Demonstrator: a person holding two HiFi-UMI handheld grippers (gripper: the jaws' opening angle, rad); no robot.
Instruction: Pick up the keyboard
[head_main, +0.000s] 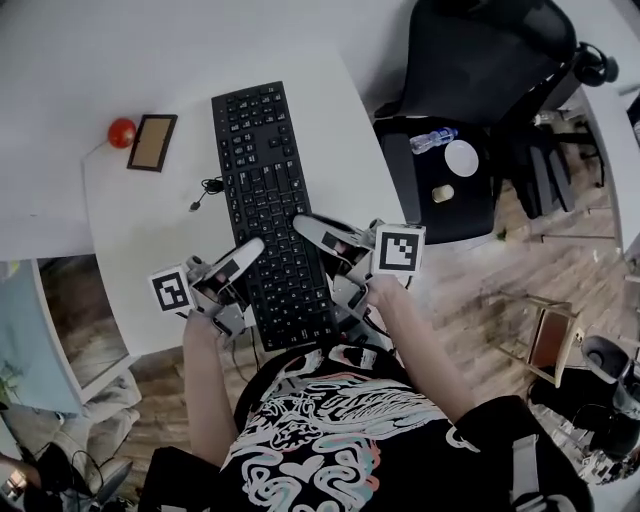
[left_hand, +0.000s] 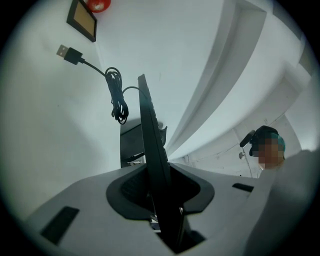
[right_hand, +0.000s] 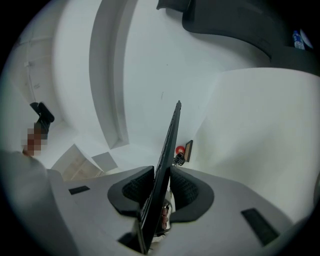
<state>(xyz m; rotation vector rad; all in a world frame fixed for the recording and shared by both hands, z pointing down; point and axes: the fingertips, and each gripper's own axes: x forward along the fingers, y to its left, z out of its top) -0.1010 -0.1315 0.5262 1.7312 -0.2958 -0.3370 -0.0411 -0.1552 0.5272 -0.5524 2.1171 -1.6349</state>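
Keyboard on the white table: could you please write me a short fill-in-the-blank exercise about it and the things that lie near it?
1. The left tongs and the right tongs are each shut on the near end of the black ____.
2. The ball beside the small frame is ____ in colour.
3. In the head view, the ball lies to the ____ of the keyboard.

Missing words: keyboard; red; left.
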